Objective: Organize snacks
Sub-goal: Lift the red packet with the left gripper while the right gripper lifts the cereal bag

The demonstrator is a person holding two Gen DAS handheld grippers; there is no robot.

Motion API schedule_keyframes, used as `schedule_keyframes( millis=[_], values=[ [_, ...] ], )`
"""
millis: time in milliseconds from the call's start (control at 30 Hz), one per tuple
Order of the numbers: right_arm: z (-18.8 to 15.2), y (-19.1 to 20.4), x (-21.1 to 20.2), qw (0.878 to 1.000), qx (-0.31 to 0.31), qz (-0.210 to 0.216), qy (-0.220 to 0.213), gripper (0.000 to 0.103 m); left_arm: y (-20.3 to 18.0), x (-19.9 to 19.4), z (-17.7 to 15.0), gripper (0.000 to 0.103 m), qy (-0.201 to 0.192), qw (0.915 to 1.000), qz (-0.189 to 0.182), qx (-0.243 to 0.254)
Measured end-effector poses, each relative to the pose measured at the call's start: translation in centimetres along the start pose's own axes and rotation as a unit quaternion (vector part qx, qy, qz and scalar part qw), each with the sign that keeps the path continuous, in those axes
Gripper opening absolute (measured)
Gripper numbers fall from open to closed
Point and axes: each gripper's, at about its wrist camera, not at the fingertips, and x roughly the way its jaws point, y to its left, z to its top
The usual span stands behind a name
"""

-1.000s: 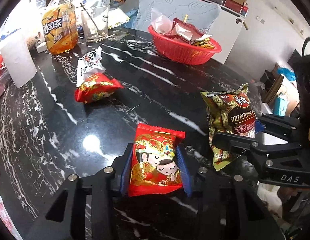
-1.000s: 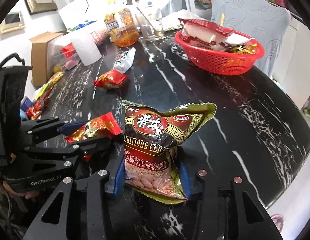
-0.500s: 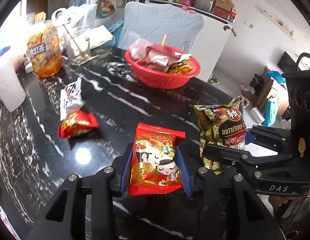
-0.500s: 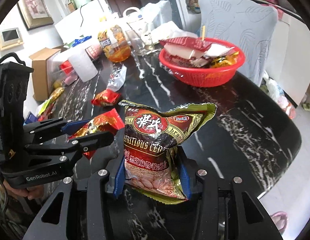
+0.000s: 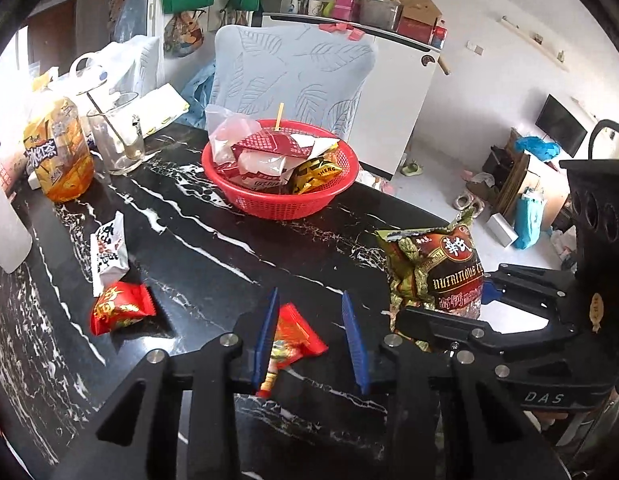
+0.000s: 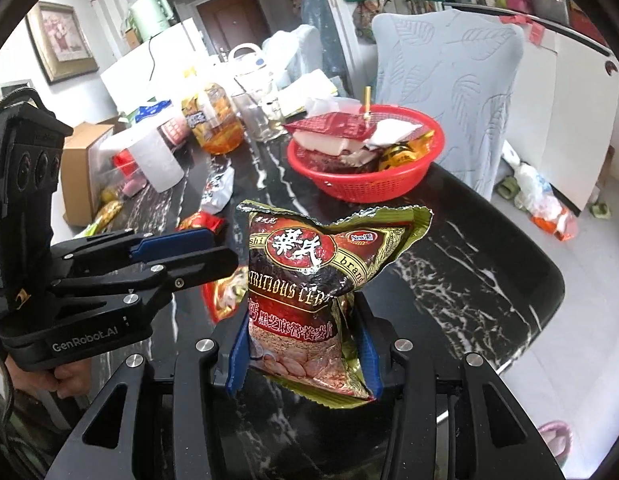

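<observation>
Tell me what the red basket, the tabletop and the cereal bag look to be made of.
Red basket: likely moulded plastic, a fine perforated mesh wall, slightly glossy.
Tabletop: polished black stone or a marble-look surface, white veins and mirror-like reflections.
Cereal bag: metallised plastic film, shiny and crinkled, serrated top edge.

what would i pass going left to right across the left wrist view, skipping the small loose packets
orange iced-tea bottle → clear drinking glass → red plastic mesh basket → green and brown foil cereal bag

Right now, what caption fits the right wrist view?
Right tongs clamp a cereal bag over the black marble table, red snack basket beyond.
</observation>
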Motion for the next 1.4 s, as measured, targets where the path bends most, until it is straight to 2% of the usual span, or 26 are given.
schedule_keyframes(
  millis=[133, 367, 467, 533, 567, 600, 833, 933, 967, 1067, 1100, 1400],
  values=[
    [-0.5, -1.0, 0.3, 1.0, 0.012, -0.011, 0.006, 0.045, 0.2, 0.9, -0.6, 0.032, 0.011, 0.9997, 0.023, -0.004],
    [-1.2, -1.9, 1.2, 0.999, 0.021, -0.01, 0.021, 0.045, 2.0, 3.9, -2.0, 0.032, 0.072, 0.9957, 0.034, -0.047],
    [-1.4, -1.9, 1.6, 0.999, 0.021, -0.004, 0.029, 0.045, 2.2, 4.4, -2.4, 0.046, 0.072, 0.995, 0.046, -0.051],
    [-1.5, -2.0, 1.8, 0.999, 0.023, -0.002, 0.032, 0.045, 2.2, 4.7, -2.5, 0.059, 0.077, 0.9945, 0.048, -0.052],
    [-1.5, -2.1, 1.8, 0.999, 0.024, -0.001, 0.032, 0.045, 2.2, 4.9, -2.6, 0.07, 0.079, 0.9944, 0.044, -0.054],
    [-1.6, -2.2, 1.9, 0.999, 0.025, -0.001, 0.033, 0.045, 2.2, 5.2, -2.6, 0.077, 0.083, 0.9939, 0.045, -0.057],
    [-1.8, -2.8, 2.1, 0.999, 0.035, -0.003, 0.037, 0.045, 1.7, 6.5, -2.6, 0.078, 0.087, 0.9926, 0.079, -0.031],
    [-1.9, -3.1, 2.3, 0.998, 0.04, -0.002, 0.039, 0.045, 2.0, 6.5, -2.7, 0.078, 0.071, 0.9937, 0.082, -0.029],
    [-1.9, -3.1, 2.3, 0.998, 0.041, -0.003, 0.04, 0.045, 2.2, 6.4, -2.8, 0.077, 0.064, 0.9943, 0.078, -0.034],
    [-2.0, -3.2, 2.5, 0.998, 0.042, -0.002, 0.042, 0.045, 2.4, 6.1, -2.8, 0.039, 0.056, 0.9929, 0.102, -0.024],
    [-2.0, -3.2, 2.5, 0.998, 0.042, -0.001, 0.043, 0.045, 2.4, 5.9, -2.7, 0.035, 0.056, 0.9938, 0.093, -0.023],
    [-1.9, -2.8, 2.7, 0.998, 0.039, 0.01, 0.043, 0.045, 2.4, 4.8, -2.8, 0.031, 0.055, 0.9959, 0.062, -0.035]
  ],
)
